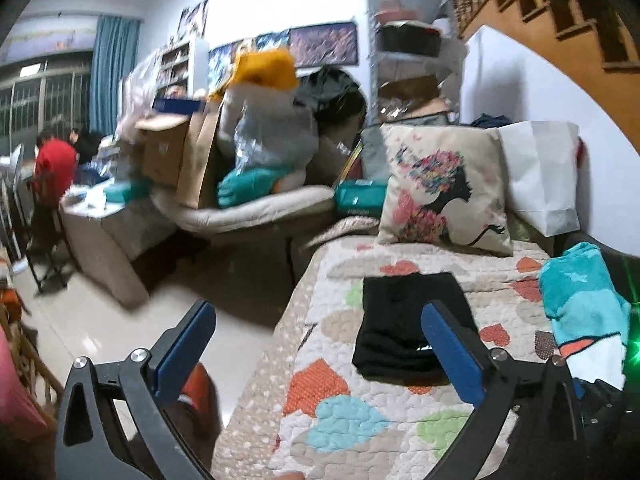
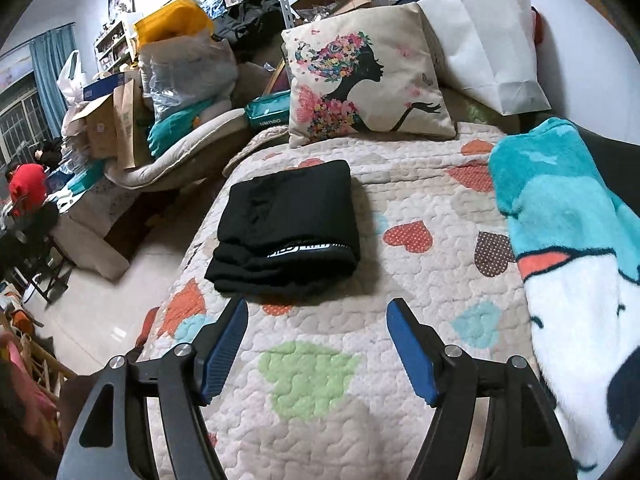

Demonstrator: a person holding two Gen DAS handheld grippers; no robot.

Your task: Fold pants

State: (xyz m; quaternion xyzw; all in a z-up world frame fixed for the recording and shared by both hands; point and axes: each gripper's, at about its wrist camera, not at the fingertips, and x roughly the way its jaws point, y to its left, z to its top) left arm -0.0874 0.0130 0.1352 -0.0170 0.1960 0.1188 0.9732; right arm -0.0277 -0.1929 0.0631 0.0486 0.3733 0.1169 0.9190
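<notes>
The black pants (image 2: 286, 232) lie folded into a compact rectangle on the heart-patterned quilt (image 2: 400, 280), a white-printed waistband showing at their near edge. In the left wrist view the same pants (image 1: 404, 324) sit ahead, partly behind the right blue pad. My left gripper (image 1: 318, 328) is held above the quilt's left edge, jaws wide open and empty. In the right wrist view my right gripper (image 2: 318, 320) hovers just short of the pants' near edge, open, nothing between its blue pads.
A cushion (image 2: 360, 76) printed with a woman's silhouette leans at the head of the quilt beside a white paper bag (image 2: 488, 44). A teal and white fleece blanket (image 2: 572, 248) lies along the right side. Boxes and bags (image 1: 224, 136) pile up left; a person in red (image 1: 54, 168) sits far left.
</notes>
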